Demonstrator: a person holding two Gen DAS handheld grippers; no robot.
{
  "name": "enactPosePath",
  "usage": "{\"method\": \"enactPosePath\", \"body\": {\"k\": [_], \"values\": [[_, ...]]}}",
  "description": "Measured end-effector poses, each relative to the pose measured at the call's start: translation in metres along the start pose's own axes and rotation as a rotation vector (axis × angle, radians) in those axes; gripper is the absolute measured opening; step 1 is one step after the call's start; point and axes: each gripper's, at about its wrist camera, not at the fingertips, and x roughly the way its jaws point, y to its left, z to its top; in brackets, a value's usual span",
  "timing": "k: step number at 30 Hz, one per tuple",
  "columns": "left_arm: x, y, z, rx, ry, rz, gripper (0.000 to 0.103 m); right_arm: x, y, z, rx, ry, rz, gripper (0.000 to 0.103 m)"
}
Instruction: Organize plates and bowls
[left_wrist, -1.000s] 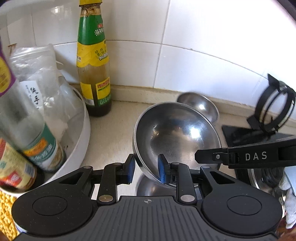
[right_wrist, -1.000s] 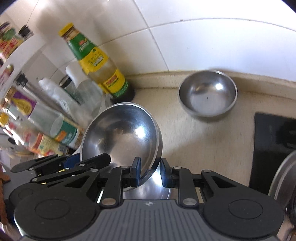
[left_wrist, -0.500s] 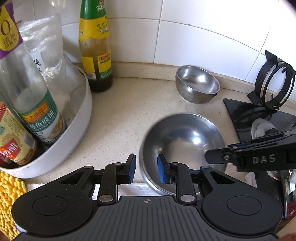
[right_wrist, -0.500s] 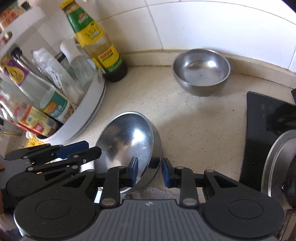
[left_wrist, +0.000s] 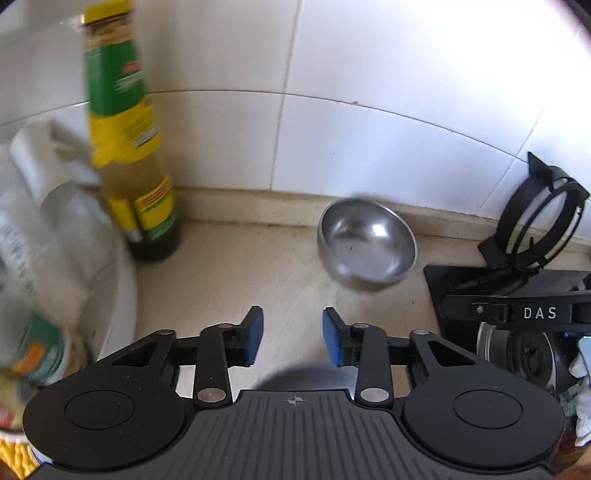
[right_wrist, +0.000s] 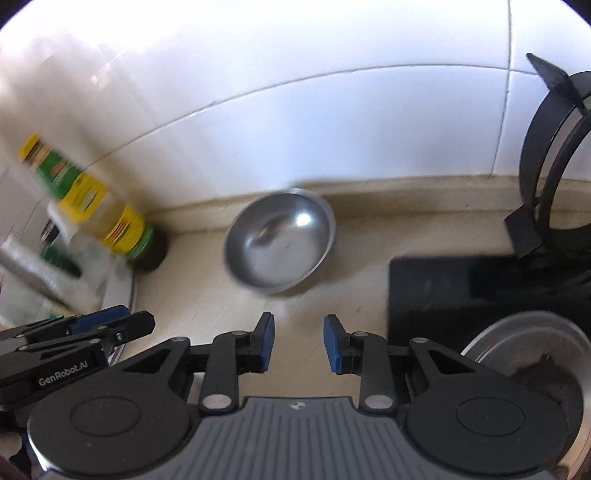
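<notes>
Both views are smeared by motion. The left gripper (left_wrist: 291, 338) is opening, its blue pads apart with only bare counter (left_wrist: 258, 273) between them; nothing is grasped. The right gripper (right_wrist: 298, 343) is opening too, released, with counter showing between its pads. A small steel bowl (left_wrist: 367, 243) sits upright near the centre of the left view, against the foot of the tiled wall (left_wrist: 388, 110), well apart from both grippers. A grey curved edge, too dark to identify, shows at the bottom centre behind the left pads. A sauce bottle (left_wrist: 133, 147) stands at upper left, a white tub (left_wrist: 122, 295) of bottles below it. A black stove (left_wrist: 461, 280) fills the right, its ring stand (left_wrist: 535, 218) tilted against the wall.
</notes>
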Motion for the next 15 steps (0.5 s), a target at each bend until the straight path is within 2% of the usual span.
{"method": "enactPosePath", "body": {"k": [4, 15], "values": [[0.022, -0.019, 0.022, 0.067, 0.003, 0.030, 0.058, 0.013, -0.012, 0.017, 0.014, 0.004, -0.004, 0.045], [0.078, -0.031, 0.055, 0.119, 0.039, 0.066, 0.061, 0.052, -0.020, 0.044, 0.025, 0.029, 0.006, 0.047]]}}
